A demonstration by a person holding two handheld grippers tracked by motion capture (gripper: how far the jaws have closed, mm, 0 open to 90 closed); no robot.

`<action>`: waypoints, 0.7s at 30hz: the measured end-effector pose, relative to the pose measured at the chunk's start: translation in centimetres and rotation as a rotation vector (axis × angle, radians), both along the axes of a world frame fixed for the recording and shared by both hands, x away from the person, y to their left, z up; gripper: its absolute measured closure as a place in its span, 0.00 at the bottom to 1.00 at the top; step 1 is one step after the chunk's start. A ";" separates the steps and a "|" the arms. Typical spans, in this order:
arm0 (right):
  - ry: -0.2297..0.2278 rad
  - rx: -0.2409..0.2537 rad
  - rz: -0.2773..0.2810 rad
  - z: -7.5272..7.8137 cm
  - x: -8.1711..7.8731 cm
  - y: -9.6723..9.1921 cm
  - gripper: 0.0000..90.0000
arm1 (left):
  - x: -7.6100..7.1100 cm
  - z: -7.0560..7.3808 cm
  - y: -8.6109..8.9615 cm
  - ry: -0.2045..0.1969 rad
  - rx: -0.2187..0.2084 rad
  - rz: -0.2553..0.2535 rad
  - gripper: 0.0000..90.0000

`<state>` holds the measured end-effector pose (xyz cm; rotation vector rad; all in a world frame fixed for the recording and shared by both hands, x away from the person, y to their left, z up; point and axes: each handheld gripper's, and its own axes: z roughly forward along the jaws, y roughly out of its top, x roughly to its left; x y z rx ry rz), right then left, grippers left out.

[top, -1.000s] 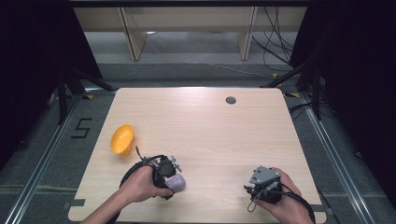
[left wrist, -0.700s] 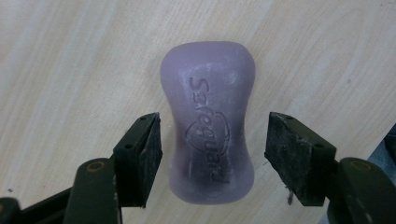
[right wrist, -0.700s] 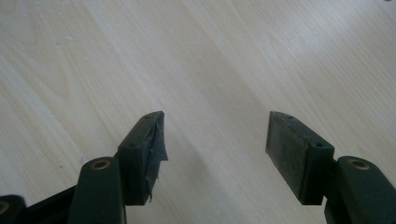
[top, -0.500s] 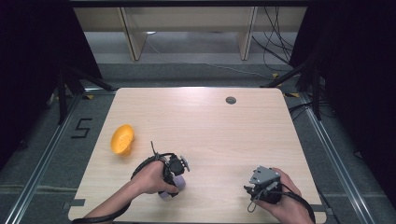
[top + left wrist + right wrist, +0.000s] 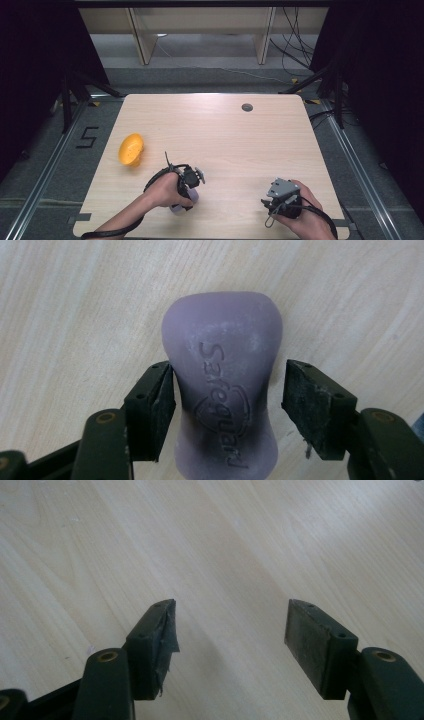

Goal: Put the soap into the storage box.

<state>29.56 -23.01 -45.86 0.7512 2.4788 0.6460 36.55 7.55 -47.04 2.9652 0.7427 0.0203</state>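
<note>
- Surface [image 5: 225,130]: pale wooden tabletop in the middle of the high view, with a small dark round fitting [image 5: 247,107] near its upper edge.
- Soap bar [image 5: 222,385]: lilac, waisted, brand name embossed on its top face. Lies flat on the surface at lower centre-left of the high view, partly under the left hand; in the left gripper view it runs up the frame's middle.
- Left gripper [image 5: 227,407]: at lower centre-left of the high view [image 5: 189,186], pointed down over the soap bar. Its jaws have just been closing and straddle the bar at its narrow waist. The left pad sits at or just beside the bar's flank; a strip of surface shows between the right pad and the bar. Not yet clamped.
- Right gripper [image 5: 230,640]: at lower right of the high view [image 5: 280,200], resting low over bare wood, well apart from the soap bar. Jaws stand apart, nothing between them.
- Orange bowl [image 5: 131,149]: at left of the high view, tipped on its side, well apart from both grippers.
- Step in hand, as judged: gripping the soap bar.
- Handling note: shift the left gripper slightly toward the frame's right so both pads meet the waist together, then close evenly. The bar looks smooth and rounded, so an uneven squeeze may make it slip or swivel. Keep the pads low on the flanks.
</note>
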 end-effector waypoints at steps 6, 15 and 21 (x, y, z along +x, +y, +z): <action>0.000 0.000 -0.002 0.0 0.0 0.0 0.42 | 0.1 -0.5 0.0 0.015 0.008 0.006 0.42; 0.001 0.000 0.000 0.0 0.0 0.0 0.42 | 0.3 -0.9 0.1 0.019 0.023 0.015 0.49; 0.001 0.000 0.001 0.0 0.0 0.0 0.42 | 0.2 -0.9 0.2 0.009 0.011 0.052 0.54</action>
